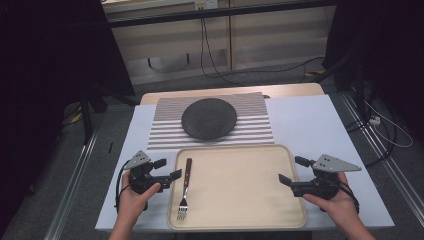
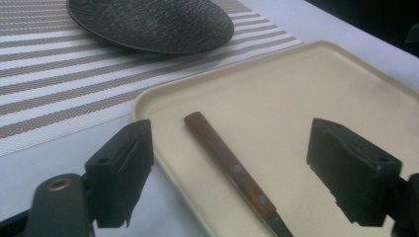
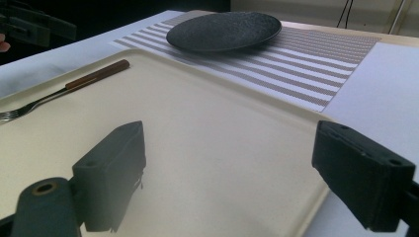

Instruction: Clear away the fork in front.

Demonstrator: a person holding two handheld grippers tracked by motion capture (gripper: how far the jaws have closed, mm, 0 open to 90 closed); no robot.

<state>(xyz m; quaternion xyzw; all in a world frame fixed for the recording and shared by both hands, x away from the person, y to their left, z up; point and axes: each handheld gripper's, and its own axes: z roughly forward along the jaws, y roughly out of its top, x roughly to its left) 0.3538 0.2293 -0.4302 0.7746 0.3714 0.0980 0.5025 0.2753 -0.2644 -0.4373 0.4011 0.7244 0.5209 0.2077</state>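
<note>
A: Desk, white top. Landmark is the tray, beige, on the near half. Beyond the tray: striped placemat, and on it a dark round plate.

B: Plate bare?

A: Bare, as far as the high view shows. Nothing set beside it on the placemat either.

B: Claws?

A: Left claw just off the tray's left rim, jaws spread wide, empty. Right claw at the tray's right rim, jaws likewise released, gripping nothing. In the right gripper view its jaws straddle the tray's rim, one over the tray, one over the desk.

B: And the fork?

A: Fork lies flat inside the tray, along its left side, wooden handle toward the placemat, tines toward the person. In the left gripper view the handle sits between the open jaws, farther ahead, untouched.

B: Progress?

A: My reading: barely begun. Fork not yet lifted; the left claw is lined up on it. Grasp, lift and placing by the plate are all left.

B: Room?

A: Tray's raised rim lies between the left claw and the fork, so the claw must clear it. Rest of the tray is open. Placemat has free strips either side of the plate.
</note>
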